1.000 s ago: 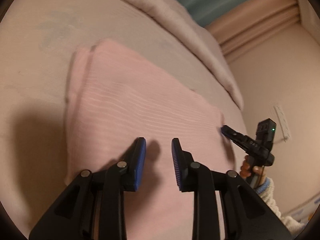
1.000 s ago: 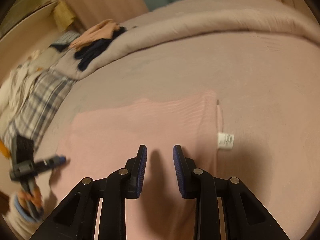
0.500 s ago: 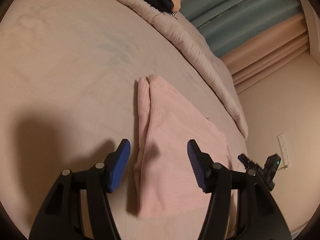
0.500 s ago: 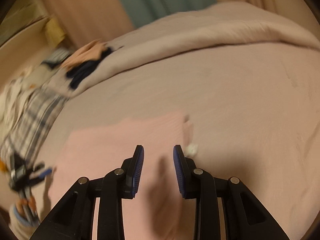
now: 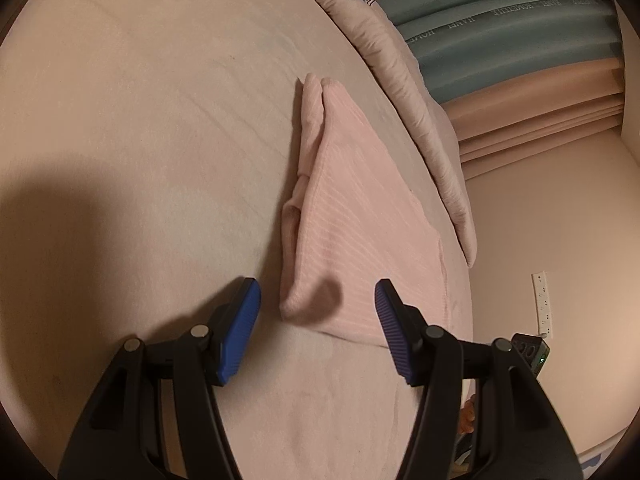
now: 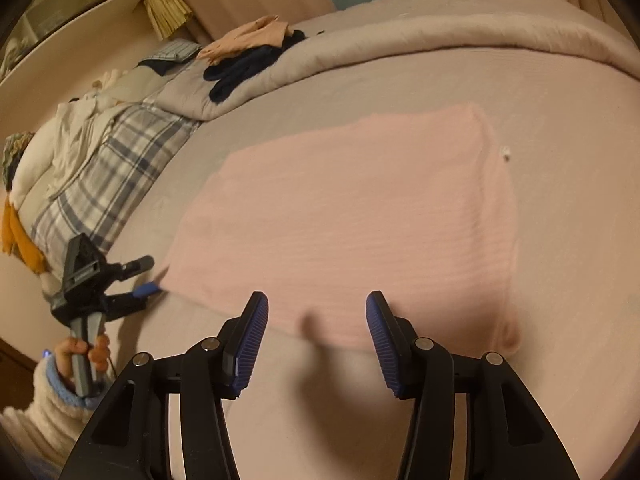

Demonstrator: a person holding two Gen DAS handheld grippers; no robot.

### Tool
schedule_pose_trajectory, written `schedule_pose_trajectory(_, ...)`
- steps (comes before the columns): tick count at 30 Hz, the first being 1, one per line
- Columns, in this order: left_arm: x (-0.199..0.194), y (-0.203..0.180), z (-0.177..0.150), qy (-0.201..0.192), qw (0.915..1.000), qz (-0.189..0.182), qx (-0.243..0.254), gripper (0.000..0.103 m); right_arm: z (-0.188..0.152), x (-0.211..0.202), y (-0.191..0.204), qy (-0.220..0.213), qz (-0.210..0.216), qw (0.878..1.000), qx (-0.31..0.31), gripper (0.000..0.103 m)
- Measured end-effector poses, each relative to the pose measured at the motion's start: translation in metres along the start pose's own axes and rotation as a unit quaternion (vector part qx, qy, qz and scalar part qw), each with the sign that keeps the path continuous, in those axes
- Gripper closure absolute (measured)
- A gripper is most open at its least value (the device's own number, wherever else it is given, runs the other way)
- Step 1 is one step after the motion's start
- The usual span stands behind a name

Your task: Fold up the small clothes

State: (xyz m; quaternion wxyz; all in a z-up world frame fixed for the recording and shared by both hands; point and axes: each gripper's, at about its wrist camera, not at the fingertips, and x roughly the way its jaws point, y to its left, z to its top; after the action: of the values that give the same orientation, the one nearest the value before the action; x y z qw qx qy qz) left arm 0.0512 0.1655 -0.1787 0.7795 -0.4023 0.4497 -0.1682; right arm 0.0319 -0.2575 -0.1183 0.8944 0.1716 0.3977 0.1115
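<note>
Change since earlier frames: both grippers have drawn back from the pink garment (image 6: 352,216); a second ago each hovered over the cloth, now each sits at its near edge, over bare bed (image 5: 140,120).
Left gripper (image 5: 318,320): fingers spread wide, nothing between them; the opening came earlier in the second and has held. Garment's near corner lies just ahead.
Right gripper (image 6: 317,330): jaws have just been opening; fingers apart, empty, cloth edge just beyond the tips.
Meaning for task: judged a release; the fold in hand looks finished, both grippers clear.
Garment position: flat on the bed, near the rolled duvet (image 6: 440,36).
Garment look: ribbed pink knit, folded to a rough rectangle; stacked layers show along its left edge in the left wrist view, slightly uneven.
Other clothes (image 6: 248,52): piled on the duvet, well apart.
</note>
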Motion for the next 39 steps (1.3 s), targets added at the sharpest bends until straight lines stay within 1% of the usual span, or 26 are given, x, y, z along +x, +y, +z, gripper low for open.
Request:
schedule_pose_trajectory(5, 0.007, -0.003, 0.004, 0.011, 0.9999, -0.002, 0.000, 0.042, 0.001, 0.008, 0.004, 0.005, 0.015, 1.000, 0.009, 0.052)
schedule_pose_trajectory(7, 0.012, -0.002, 0.006, 0.021, 0.9997, -0.007, 0.002, 0.042, 0.001, 0.012, 0.007, 0.008, 0.014, 1.000, 0.006, 0.052)
schedule_pose_trajectory(9, 0.024, -0.005, 0.015, 0.036, 0.9993, -0.004, 0.006, 0.042, -0.001, 0.013, 0.009, 0.011, 0.016, 1.000, 0.002, 0.052)
schedule_pose_trajectory(14, 0.053, -0.012, 0.042, 0.063, 0.9978, -0.018, -0.003, 0.042, 0.001, 0.017, 0.010, 0.011, 0.023, 1.000, -0.001, 0.052)
schedule_pose_trajectory(19, 0.075, -0.018, 0.069, 0.075, 0.9967, -0.030, -0.007, 0.042, 0.005, 0.024, 0.010, 0.016, 0.027, 0.999, -0.007, 0.052)
schedule_pose_trajectory(24, 0.089, -0.021, 0.090, 0.075, 0.9966, -0.033, -0.003, 0.044, 0.022, 0.041, 0.013, 0.018, 0.034, 0.999, -0.011, 0.052)
schedule_pose_trajectory(26, 0.089, -0.024, 0.093, 0.067, 0.9975, -0.022, 0.008, 0.052, 0.033, 0.052, 0.019, 0.019, 0.033, 0.999, -0.021, 0.052)
schedule_pose_trajectory(27, 0.089, -0.025, 0.094, 0.063, 0.9978, -0.009, 0.016, 0.065, 0.037, 0.057, 0.022, 0.021, 0.029, 0.999, -0.025, 0.052)
schedule_pose_trajectory(28, 0.088, -0.025, 0.093, 0.058, 0.9981, 0.001, 0.018, 0.080, 0.045, 0.065, 0.027, 0.023, 0.021, 0.999, -0.033, 0.052)
schedule_pose_trajectory(29, 0.086, -0.023, 0.092, 0.054, 0.9984, 0.009, 0.017, 0.084, 0.051, 0.071, 0.030, 0.022, 0.015, 0.999, -0.037, 0.052)
schedule_pose_trajectory(30, 0.085, -0.023, 0.091, 0.050, 0.9985, 0.010, 0.019, 0.084, 0.059, 0.080, 0.034, 0.018, 0.005, 0.999, -0.036, 0.052)
schedule_pose_trajectory(31, 0.082, -0.026, 0.089, 0.043, 0.9986, 0.011, 0.029, 0.085, 0.065, 0.088, 0.035, 0.020, 0.001, 0.999, -0.032, 0.059)
schedule_pose_trajectory(32, 0.080, -0.029, 0.086, 0.040, 0.9983, 0.015, 0.039, 0.086, 0.073, 0.098, 0.036, 0.021, 0.000, 0.999, -0.024, 0.071)
schedule_pose_trajectory(34, 0.075, -0.038, 0.084, 0.034, 0.9973, 0.022, 0.062, 0.086, 0.083, 0.114, 0.039, 0.027, -0.009, 0.999, -0.015, 0.075)
schedule_pose_trajectory(35, 0.072, -0.044, 0.083, 0.033, 0.9965, 0.022, 0.074, 0.086, 0.087, 0.124, 0.039, 0.030, -0.017, 0.999, -0.012, 0.082)
schedule_pose_trajectory(37, 0.068, -0.054, 0.081, 0.033, 0.9946, 0.024, 0.095, 0.086, 0.089, 0.135, 0.040, 0.039, -0.031, 0.999, -0.012, 0.092)
schedule_pose_trajectory(39, 0.066, -0.064, 0.078, 0.037, 0.9924, 0.025, 0.114, 0.086, 0.089, 0.142, 0.043, 0.049, -0.050, 0.997, -0.019, 0.094)
